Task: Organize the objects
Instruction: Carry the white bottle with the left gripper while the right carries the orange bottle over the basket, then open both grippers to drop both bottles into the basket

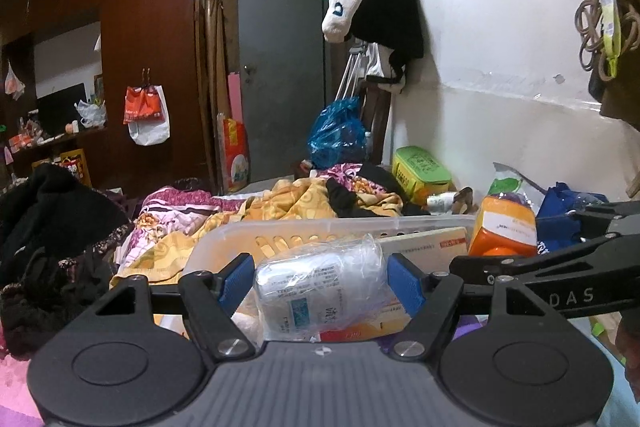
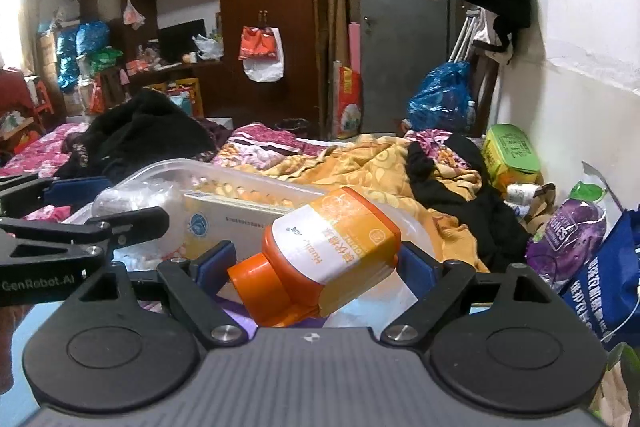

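My left gripper (image 1: 320, 277) is shut on a white bottle wrapped in a clear plastic bag (image 1: 320, 291), held over the near end of a translucent plastic basket (image 1: 320, 227). A flat cardboard box (image 1: 424, 247) lies in the basket. My right gripper (image 2: 316, 263) is shut on an orange bottle with a white label (image 2: 324, 251), cap pointing toward the camera, held over the same basket (image 2: 240, 175). The orange bottle also shows in the left wrist view (image 1: 504, 227), and the bagged bottle in the right wrist view (image 2: 140, 199).
The basket sits on a bed covered with a yellow quilt (image 2: 380, 163) and black clothes (image 2: 136, 131). A green-lidded tin (image 2: 512, 155), a purple packet (image 2: 576, 231) and a blue bag (image 2: 608, 279) lie at the right by the white wall. A wardrobe (image 1: 148, 47) stands behind.
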The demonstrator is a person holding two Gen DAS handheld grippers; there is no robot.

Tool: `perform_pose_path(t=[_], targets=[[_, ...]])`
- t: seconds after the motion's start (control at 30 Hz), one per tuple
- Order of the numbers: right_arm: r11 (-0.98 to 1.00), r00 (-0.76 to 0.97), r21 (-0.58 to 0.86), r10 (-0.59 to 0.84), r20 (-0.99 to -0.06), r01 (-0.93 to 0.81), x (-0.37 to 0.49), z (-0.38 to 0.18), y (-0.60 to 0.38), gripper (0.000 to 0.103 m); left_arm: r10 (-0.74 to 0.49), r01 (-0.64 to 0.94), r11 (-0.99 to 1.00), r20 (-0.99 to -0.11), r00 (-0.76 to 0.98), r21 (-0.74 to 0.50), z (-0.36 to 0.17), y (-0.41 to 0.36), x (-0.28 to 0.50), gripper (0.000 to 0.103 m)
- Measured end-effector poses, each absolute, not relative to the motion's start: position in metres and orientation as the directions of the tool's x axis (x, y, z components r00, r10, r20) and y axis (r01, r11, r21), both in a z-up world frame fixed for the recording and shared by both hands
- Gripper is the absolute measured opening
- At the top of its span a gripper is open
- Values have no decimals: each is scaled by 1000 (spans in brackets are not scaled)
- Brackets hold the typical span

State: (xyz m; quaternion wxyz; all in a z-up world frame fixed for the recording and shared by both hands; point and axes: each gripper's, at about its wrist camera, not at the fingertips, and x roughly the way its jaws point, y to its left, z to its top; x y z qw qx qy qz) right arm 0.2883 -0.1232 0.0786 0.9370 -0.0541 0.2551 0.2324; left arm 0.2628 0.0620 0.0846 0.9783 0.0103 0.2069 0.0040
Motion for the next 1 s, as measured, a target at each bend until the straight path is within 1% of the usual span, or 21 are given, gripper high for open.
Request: perform_pose_path(t=[0.13,0.27,0.4,0.43,0.47,0.5,0.53,0.57,0.6,0.67,0.7,0.83,0.93,1.0], targets=[[885,748,13,401,-529,-466,291,74,-122,89,20,-12,1000,-431,902,22,80,62,267,76],[870,710,33,424,-563,-492,288,72,-126,89,28,-16,999,-432,901,30,78,63,260,76],[852,674,32,437,-596,-523,288,71,-126,90,27,-12,999,-404,914,40,80,64,252,77],[849,674,25,437,-596,-528,287,71,-126,92,21,-4,999,-397,918,42,80,64,250,78],[845,676,21,441,-590,-534,285,71,-126,96,17,-1,999,-393,919,41,79,66,248,80],[844,684,19,447,-576,-536,283,73,-127,98,19,-2,999,-389,921,44,79,66,246,87],[848,698,13,445,-561,-530,280,74,-129,101,23,-4,999,-387,922,49,78,66,245,90],[853,716,-1,437,-544,-521,277,76,-130,103,31,-10,998,-383,923,56,77,66,243,91],[858,734,-18,429,-526,-514,273,77,-132,103,33,-11,998,-373,927,61,76,66,239,91],[851,742,-29,440,-506,-524,265,79,-139,103,1,17,999,-347,938,50,74,67,229,97],[849,742,-22,448,-498,-527,263,80,-144,103,-20,35,999,-334,942,38,74,68,223,102],[851,765,13,478,-432,-524,246,83,-169,103,-61,57,998,-287,956,-23,73,72,196,103],[867,792,71,480,-376,-492,231,84,-188,103,-40,38,999,-274,961,-15,72,67,176,103],[891,828,86,447,-338,-446,215,82,-197,103,-22,22,1000,-269,963,-4,71,62,162,103]])
